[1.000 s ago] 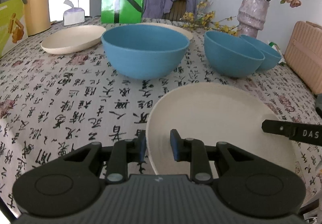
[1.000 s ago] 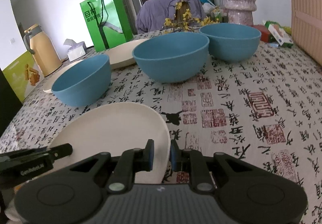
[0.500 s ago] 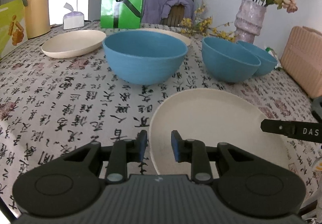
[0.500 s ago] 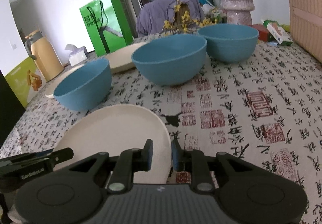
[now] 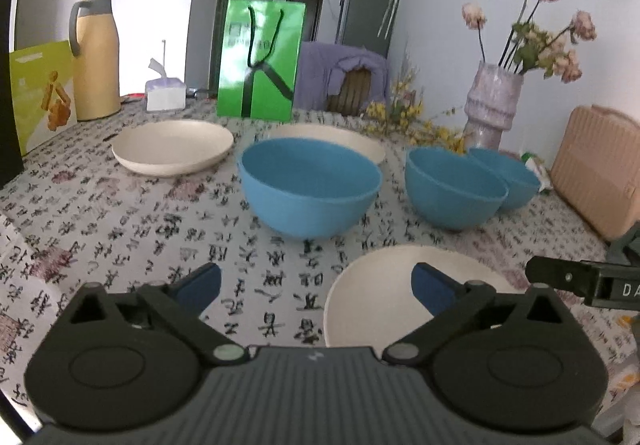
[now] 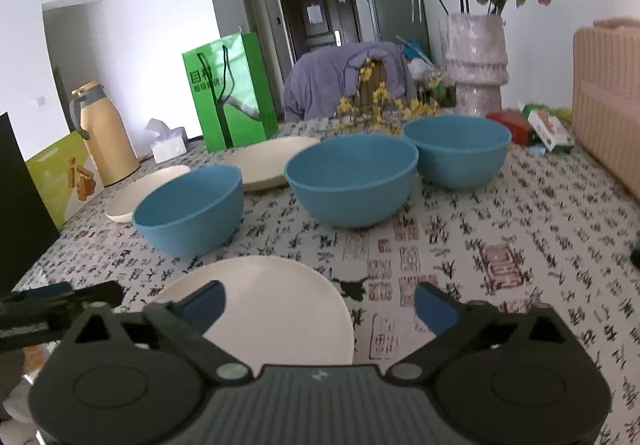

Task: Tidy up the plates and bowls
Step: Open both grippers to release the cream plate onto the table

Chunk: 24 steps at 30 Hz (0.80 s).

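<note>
A cream plate (image 5: 384, 285) (image 6: 272, 297) lies flat on the patterned tablecloth, nearest to me. My left gripper (image 5: 316, 281) hangs over its left rim and my right gripper (image 6: 320, 299) over its right rim. Both sets of jaws are opening and stand wide; the rim lies between them, and no pad presses on it. Three blue bowls (image 5: 310, 185) (image 5: 452, 189) (image 5: 508, 181) stand in a row behind the plate, also in the right wrist view (image 6: 192, 209) (image 6: 352, 185) (image 6: 458, 149). Two more cream plates (image 5: 172, 147) (image 5: 332, 137) rest farther back.
At the table's far side stand a green paper bag (image 5: 260, 57), a yellow thermos (image 5: 96, 53), a tissue box (image 5: 165, 93) and a flower vase (image 5: 494, 105). A pink case (image 5: 596, 165) is at the right; a yellow-green box (image 5: 40, 93) leans at the left.
Both grippers' jaws have swung from nearly shut on the near plate's rim to wide apart, letting it go. Both grippers have risen a little, so more of the room shows.
</note>
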Motion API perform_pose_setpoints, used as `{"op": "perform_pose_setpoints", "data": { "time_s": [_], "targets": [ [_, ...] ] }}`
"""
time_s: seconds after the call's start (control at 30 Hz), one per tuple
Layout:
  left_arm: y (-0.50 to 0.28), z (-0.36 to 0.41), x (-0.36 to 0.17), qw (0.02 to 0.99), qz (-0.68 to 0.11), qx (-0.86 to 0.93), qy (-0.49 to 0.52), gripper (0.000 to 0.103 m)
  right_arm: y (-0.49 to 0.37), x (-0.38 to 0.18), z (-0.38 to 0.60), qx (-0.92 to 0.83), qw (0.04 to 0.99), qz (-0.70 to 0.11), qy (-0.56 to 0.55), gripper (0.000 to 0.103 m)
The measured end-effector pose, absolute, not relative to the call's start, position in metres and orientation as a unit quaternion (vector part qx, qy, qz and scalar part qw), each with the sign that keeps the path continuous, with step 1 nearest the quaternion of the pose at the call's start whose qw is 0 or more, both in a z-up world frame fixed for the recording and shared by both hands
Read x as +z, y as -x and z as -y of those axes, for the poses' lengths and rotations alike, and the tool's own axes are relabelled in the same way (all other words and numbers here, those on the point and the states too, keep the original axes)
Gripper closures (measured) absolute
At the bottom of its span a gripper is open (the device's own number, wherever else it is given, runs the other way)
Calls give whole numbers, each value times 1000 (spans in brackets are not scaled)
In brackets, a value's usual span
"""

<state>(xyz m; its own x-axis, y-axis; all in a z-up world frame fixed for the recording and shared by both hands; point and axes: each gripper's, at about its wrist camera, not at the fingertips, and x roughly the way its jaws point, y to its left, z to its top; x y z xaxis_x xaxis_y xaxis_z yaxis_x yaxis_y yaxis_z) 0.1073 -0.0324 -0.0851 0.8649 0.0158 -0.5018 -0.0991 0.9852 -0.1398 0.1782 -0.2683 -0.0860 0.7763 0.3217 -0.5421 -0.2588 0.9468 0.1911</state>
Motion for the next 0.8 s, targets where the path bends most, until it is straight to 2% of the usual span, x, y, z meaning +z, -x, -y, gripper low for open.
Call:
{"op": "perform_pose_setpoints", "data": {
  "time_s": [0.4,0.8],
  "targets": [
    [-114,19,-67,970,-235,22,55,0,-190,-63,252,176,944,-274,-56,0],
    [-132,-15,-61,967,-238,30,81,0,-210,-57,232,183,944,-268,-51,0]
  ]
}}
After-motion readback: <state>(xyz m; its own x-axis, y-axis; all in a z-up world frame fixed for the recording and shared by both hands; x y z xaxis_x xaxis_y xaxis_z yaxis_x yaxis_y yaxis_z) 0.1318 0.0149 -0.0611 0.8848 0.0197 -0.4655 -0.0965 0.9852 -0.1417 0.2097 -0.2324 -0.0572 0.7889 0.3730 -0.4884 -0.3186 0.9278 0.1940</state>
